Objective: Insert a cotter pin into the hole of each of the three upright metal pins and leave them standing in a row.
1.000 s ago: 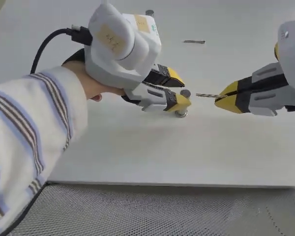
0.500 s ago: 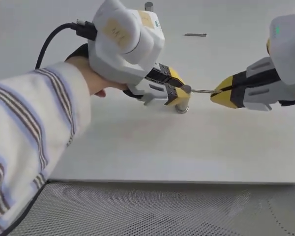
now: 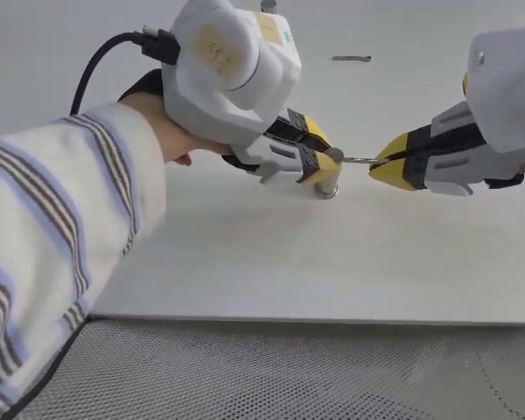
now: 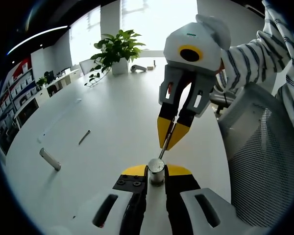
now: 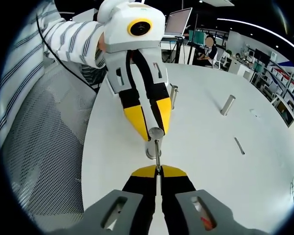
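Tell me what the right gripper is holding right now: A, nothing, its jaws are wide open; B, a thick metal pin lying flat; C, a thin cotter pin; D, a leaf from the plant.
C: in the right gripper view, the right gripper has its jaws shut on a thin cotter pin, whose tip reaches the head of the metal pin that the left gripper clamps upright.

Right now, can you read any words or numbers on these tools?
No words or numbers can be read.
The tan sticker on the left gripper has marks on it, too blurred to read.
The small label beside it is too blurred as well.
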Tool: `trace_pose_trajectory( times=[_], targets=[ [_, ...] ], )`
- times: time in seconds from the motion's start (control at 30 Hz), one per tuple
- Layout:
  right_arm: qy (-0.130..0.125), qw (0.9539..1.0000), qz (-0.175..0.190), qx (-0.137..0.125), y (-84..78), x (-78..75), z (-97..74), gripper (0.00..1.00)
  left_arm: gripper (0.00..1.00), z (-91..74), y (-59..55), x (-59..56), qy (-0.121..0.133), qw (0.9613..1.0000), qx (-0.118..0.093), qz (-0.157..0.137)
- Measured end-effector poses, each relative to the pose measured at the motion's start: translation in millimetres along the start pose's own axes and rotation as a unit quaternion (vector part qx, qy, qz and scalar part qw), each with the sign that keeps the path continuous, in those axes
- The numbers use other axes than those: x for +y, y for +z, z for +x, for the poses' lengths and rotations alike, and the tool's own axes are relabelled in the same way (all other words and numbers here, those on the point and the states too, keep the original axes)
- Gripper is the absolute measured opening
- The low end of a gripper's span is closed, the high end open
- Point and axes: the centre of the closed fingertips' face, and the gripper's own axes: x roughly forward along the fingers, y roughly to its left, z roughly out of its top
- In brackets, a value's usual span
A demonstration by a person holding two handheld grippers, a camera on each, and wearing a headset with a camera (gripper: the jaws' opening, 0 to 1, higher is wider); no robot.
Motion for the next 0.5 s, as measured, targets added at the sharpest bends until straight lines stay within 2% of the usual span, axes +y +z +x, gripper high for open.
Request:
trace_pose_trajectory(
  times=[0.17, 0.2, 0.5],
  targets=[
    [-0.006, 1.0000, 0.002, -0.003, -1.1, -2.2, 3.8, 0.00, 0.10, 0.0, 0.9, -1.2, 0.003, 1.0000, 0.003, 0.003],
    [-0.002, 0.9999, -0.001, -0.012, 2.1, -1.5, 6.1, 0.00, 0.10, -0.1, 1.1, -1.4, 0.003, 1.0000, 0.003, 0.002],
    [0.005, 0.9999, 0.001, -0.011, 9.2, 0.5, 13.1, 0.00, 0.10, -1.1, 2.6, -1.7, 0.002, 1.0000, 0.007, 0.001]
  ],
)
